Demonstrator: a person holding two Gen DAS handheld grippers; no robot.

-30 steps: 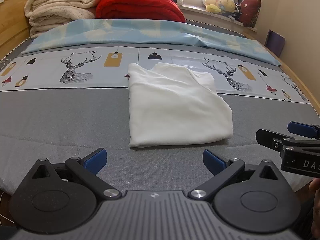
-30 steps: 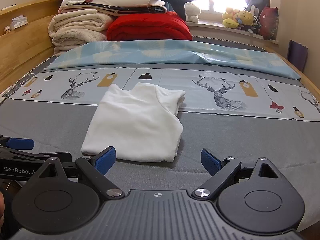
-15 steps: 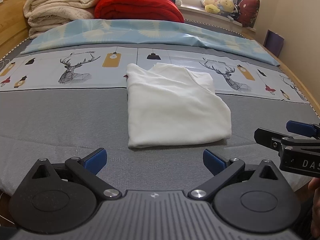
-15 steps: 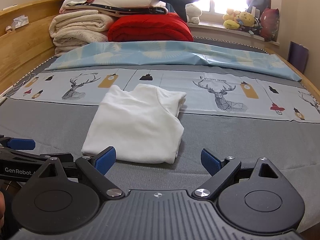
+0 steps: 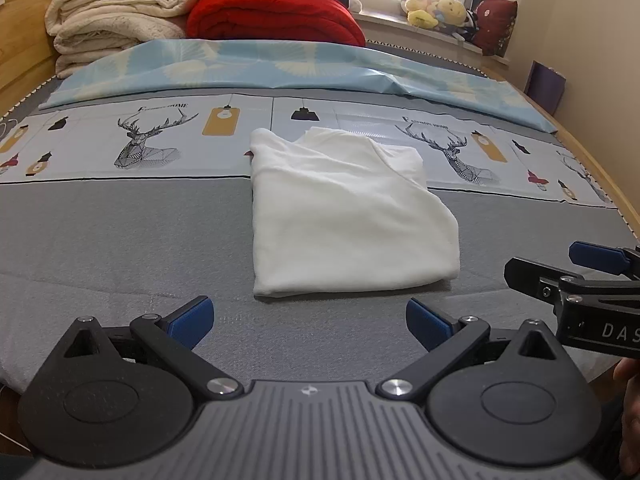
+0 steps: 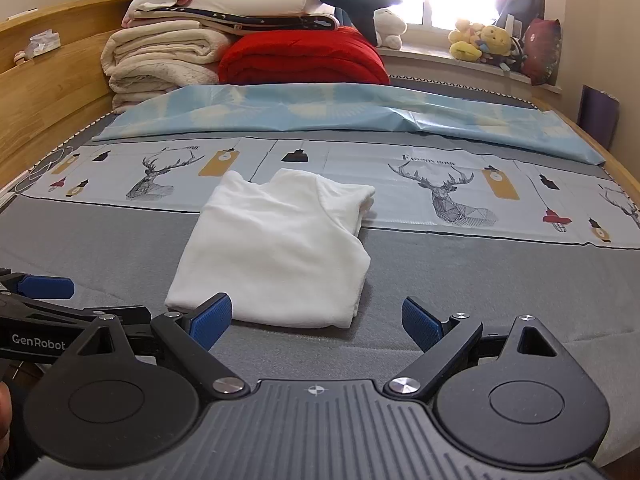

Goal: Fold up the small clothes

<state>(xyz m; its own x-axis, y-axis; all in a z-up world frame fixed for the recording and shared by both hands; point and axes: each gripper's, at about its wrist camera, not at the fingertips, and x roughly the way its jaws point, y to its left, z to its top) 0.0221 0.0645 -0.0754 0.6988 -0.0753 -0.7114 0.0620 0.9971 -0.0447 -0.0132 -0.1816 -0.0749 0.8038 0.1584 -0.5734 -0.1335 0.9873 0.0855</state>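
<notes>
A small white garment lies folded into a neat rectangle on the grey bed cover, its far end on the deer-print strip. My left gripper hovers just short of its near edge, open, nothing between the blue pads. In the right wrist view the same white garment sits ahead and slightly left. My right gripper is open too, its left pad over the garment's near edge. Each gripper shows at the side of the other's view.
A light-blue sheet lies across the bed beyond the deer-print strip. Stacked cream blankets and a red quilt fill the far end. Plush toys line the windowsill. A wooden bed frame runs along the left.
Both views have risen and drifted slightly, so the garment sits a little lower and further left in frame. The garment itself has not moved, and both grippers stay open.
</notes>
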